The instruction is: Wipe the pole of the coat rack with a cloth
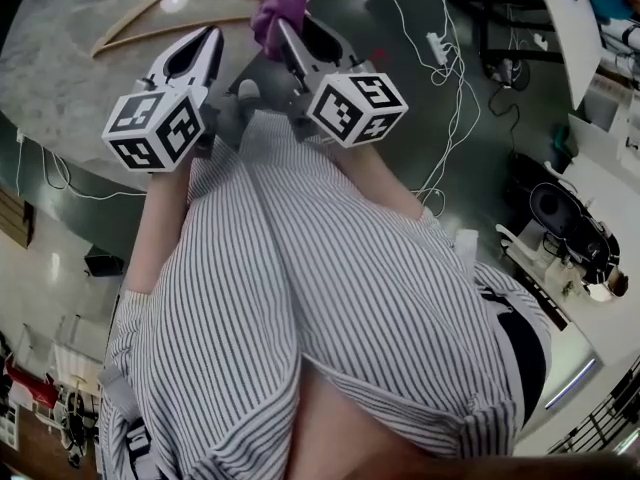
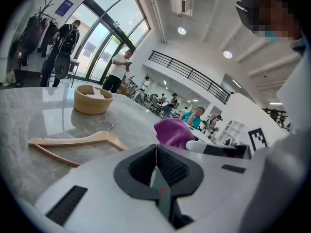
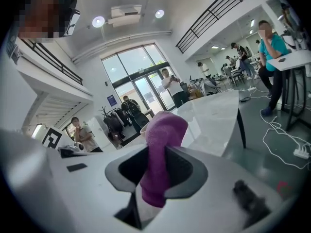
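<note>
The cloth is purple, soft, with a fluffy towel-like surface, folded into a thick strip. Its long axis runs along the jaws of the right gripper, and its free rounded end points away from the person, toward 12 o'clock in the head view. It is held over the edge of the grey marbled table.

The right gripper's jaws are closed on the cloth, a narrow gap filled by the fabric. The left gripper is at 9 o'clock from the right one, just beside it. Its jaws are pressed together, with nothing between them.

A wooden hanger lies flat on the table at 11 o'clock from the left gripper. A round wooden bowl stands farther on the table.
</note>
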`<move>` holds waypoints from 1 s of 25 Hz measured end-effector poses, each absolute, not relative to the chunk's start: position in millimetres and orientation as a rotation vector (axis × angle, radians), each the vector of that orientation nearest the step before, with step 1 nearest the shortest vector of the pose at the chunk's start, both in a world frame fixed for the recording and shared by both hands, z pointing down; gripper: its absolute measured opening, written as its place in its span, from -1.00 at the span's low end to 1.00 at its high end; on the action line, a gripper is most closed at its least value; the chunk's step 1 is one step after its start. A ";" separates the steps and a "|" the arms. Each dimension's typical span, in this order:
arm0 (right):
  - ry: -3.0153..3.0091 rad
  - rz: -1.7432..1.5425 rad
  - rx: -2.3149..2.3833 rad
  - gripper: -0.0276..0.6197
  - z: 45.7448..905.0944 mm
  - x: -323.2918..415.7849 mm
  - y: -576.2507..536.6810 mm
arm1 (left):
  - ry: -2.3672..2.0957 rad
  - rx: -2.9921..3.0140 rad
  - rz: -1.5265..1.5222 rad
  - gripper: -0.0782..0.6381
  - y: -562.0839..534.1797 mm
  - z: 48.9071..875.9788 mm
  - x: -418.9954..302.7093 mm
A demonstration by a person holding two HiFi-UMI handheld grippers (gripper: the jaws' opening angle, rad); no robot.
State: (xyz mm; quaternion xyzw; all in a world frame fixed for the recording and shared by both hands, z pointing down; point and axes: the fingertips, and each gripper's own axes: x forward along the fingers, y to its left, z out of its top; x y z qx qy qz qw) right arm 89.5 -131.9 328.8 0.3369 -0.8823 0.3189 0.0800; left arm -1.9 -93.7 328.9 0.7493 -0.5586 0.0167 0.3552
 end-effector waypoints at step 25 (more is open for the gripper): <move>-2.394 1.024 1.301 -0.59 388.7 128.4 -157.5 | -1.218 1.948 0.118 -0.74 -115.5 386.9 5.0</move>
